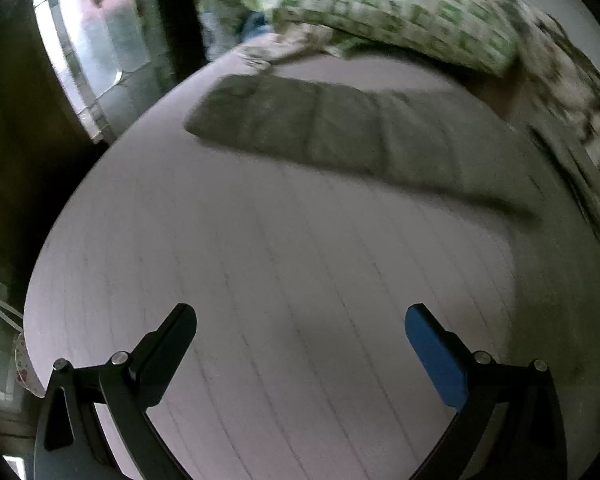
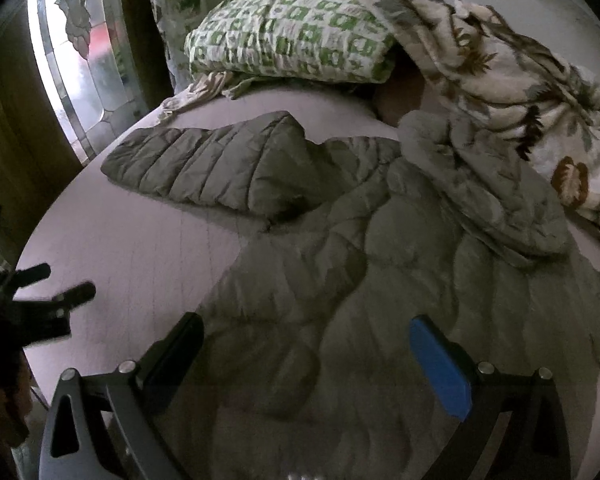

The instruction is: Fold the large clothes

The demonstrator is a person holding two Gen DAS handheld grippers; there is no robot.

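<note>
My right gripper (image 2: 306, 364) hangs over the jacket (image 2: 340, 280), fingers spread wide, nothing between them. The padded grey-green body fills the right wrist view from about six o'clock up to one o'clock, so the bulk of it is directly under and ahead of me here. The sleeve (image 2: 204, 168) runs away from the body toward ten o'clock, lying flat on the pale bed sheet (image 2: 120, 264), its cuff end out near the mattress edge by the window (image 2: 84, 60).

Over on my left, the left gripper (image 1: 300, 344) is open too, holding nothing, with bare sheet (image 1: 260, 280) beneath it. From that side the sleeve (image 1: 320, 132) sits at twelve o'clock, well apart from the fingertips, its long axis crossing the view from about eleven o'clock down toward two o'clock. In the right view I can see the left gripper (image 2: 56, 292) at nine o'clock, out on the sheet and off the cloth.

So here is my read: the left hand is the nearer one to that outstretched sleeve, and the right hand is already above the body. The sleeve wants folding inward across the body, I think, and the left gripper would have to reach forward to its cuff. The green-checked pillow (image 2: 292, 40) and flowered blanket (image 2: 500, 80) crowd the far side at twelve to two o'clock; the blanket looks to overlap the jacket's far edge.
</note>
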